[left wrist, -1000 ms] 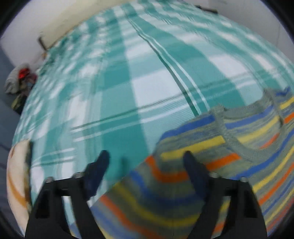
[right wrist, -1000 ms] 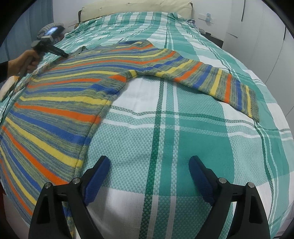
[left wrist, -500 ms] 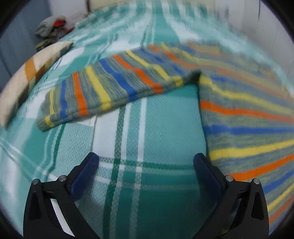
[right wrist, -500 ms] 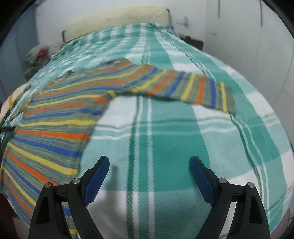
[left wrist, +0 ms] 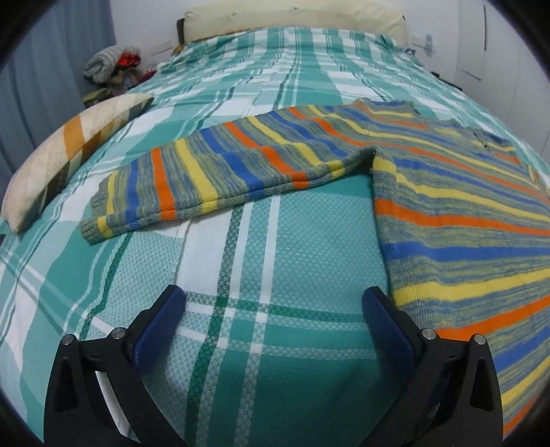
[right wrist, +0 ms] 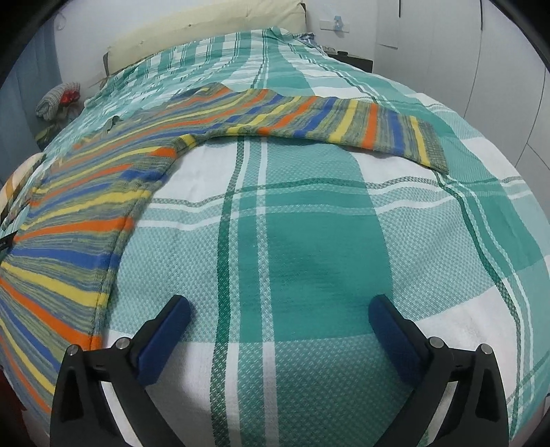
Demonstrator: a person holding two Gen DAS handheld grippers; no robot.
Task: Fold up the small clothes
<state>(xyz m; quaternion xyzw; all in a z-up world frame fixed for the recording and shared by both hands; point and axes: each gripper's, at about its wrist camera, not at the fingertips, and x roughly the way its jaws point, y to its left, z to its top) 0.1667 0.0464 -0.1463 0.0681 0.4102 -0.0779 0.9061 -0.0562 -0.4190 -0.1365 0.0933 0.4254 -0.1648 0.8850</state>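
Sweater (left wrist: 447,213) lies flat and unfolded across the bed (left wrist: 275,275), sleeves outspread, so with both our grippers (left wrist: 273,323) (right wrist: 278,326) empty, jaws apart, every fold remains.

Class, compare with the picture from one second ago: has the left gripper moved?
Yes. The left gripper has swung away from the striped sweater's neckline; it now faces the sleeve and the headboard, over bare bedspread.

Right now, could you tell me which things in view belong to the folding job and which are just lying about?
Job:
striped sweater, spread flat
left gripper, open
right gripper, open
plaid bedspread, the work surface

Lying about:
striped cushion at the left edge
pile of things beside the bed
headboard
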